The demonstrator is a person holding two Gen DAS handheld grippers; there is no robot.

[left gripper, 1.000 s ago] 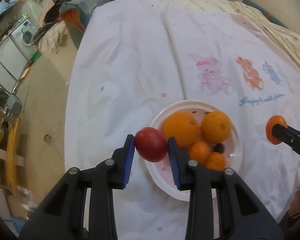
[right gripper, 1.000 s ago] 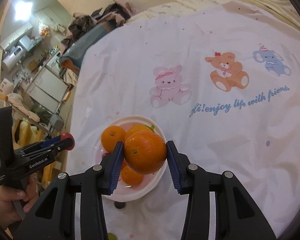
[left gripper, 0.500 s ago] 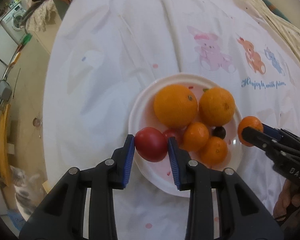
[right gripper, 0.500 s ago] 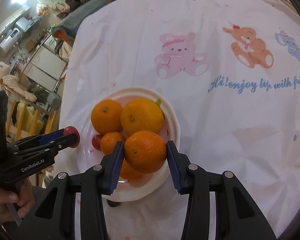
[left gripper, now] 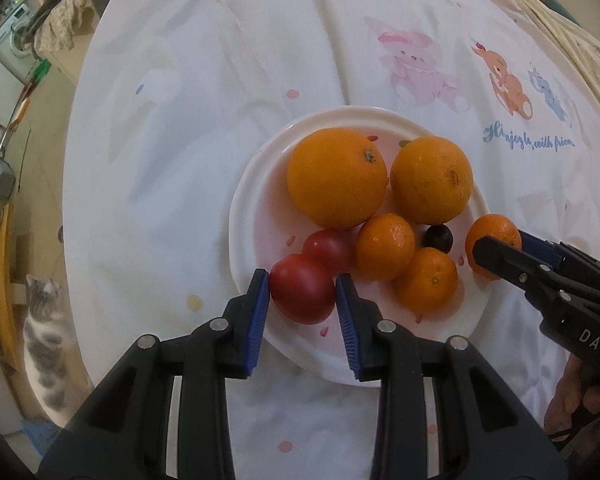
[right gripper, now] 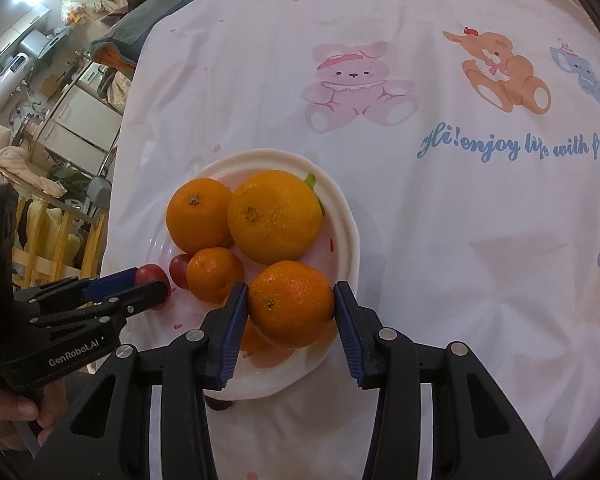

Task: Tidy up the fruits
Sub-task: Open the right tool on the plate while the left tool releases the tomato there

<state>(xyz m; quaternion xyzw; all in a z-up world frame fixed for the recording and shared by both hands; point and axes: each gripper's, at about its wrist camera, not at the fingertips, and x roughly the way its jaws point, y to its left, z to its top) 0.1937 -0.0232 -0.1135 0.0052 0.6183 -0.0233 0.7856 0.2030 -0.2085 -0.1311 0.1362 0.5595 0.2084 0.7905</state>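
Both grippers have come down closer to the plate (left gripper: 256, 184) since a second ago. Left gripper (left gripper: 302, 295) clamps a red tomato (left gripper: 302, 294) over the plate's near-left rim. Right gripper (right gripper: 290, 305) clamps a mandarin (right gripper: 291, 304) over the near-right edge. On the plate: two big oranges (left gripper: 337, 178), two small mandarins (left gripper: 385, 246), another tomato (left gripper: 327, 249), a dark grape (left gripper: 438, 237). A cat (left gripper: 44, 344) stands left of the table.
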